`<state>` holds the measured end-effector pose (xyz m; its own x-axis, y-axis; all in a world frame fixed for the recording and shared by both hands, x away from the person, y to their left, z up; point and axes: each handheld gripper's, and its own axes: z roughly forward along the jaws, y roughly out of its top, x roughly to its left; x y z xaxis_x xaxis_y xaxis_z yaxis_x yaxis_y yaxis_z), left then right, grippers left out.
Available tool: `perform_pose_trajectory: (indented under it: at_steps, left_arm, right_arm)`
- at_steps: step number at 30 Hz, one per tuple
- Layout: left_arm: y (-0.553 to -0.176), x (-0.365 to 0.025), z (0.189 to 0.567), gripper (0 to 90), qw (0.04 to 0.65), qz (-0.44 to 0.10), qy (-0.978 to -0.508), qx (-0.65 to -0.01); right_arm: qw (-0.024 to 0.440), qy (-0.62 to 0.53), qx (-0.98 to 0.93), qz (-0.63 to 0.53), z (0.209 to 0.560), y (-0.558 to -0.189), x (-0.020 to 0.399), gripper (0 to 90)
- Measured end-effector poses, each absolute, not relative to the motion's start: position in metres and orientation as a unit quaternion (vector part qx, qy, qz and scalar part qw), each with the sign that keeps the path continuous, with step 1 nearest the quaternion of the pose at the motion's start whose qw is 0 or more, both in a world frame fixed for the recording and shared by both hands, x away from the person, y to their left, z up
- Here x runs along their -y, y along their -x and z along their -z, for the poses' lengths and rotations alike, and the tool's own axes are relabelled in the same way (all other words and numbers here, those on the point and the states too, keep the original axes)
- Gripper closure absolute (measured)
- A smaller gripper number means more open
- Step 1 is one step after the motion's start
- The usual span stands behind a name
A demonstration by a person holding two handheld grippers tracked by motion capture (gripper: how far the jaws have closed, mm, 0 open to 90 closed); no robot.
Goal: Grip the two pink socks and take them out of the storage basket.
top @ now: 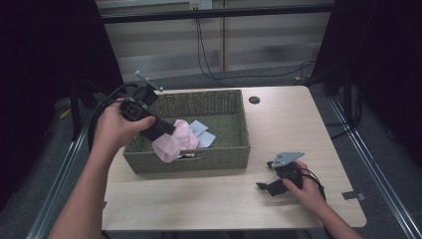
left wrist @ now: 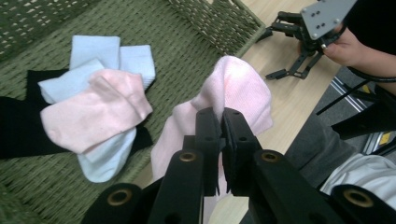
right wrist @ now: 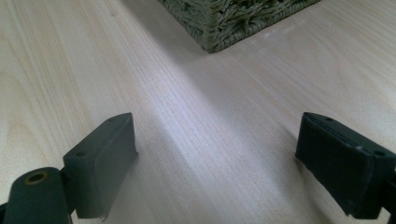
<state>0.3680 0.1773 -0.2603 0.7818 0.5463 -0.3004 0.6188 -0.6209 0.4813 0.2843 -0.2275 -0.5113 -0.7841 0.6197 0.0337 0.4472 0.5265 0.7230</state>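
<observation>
Jaws: our left gripper (left wrist: 220, 122) is clenched on a pink sock (left wrist: 233, 91), the right gripper (right wrist: 215, 154) spread wide, holding nothing | sock: lifted over the near wall of the wicker basket (top: 199, 159) | right gripper: low over the wooden surface (top: 278, 129), beside the basket.
</observation>
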Motion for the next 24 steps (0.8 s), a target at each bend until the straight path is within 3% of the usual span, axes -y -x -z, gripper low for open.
perform_pose_trajectory:
  at_steps: [14, 15, 19, 24]
  left_arm:
    - [-0.343, -0.174, 0.280, 82.8, 0.293, 0.075, -0.903, -0.307]
    - [-0.339, -0.172, 0.281, 76.1, 0.297, 0.072, -0.904, -0.301]
    - [-0.341, -0.172, 0.282, 62.5, 0.301, 0.059, -0.903, -0.301]
    - [-0.352, -0.171, 0.284, 56.6, 0.303, 0.038, -0.899, -0.313]
  right_arm:
    - [0.115, -0.308, -0.866, -0.377, 0.511, -0.284, 0.228, 11.2]
    - [0.115, -0.308, -0.866, -0.377, 0.511, -0.284, 0.228, 11.3]
    - [0.115, -0.308, -0.866, -0.377, 0.511, -0.284, 0.228, 11.3]
    - [0.115, -0.308, -0.866, -0.377, 0.511, -0.284, 0.228, 11.3]
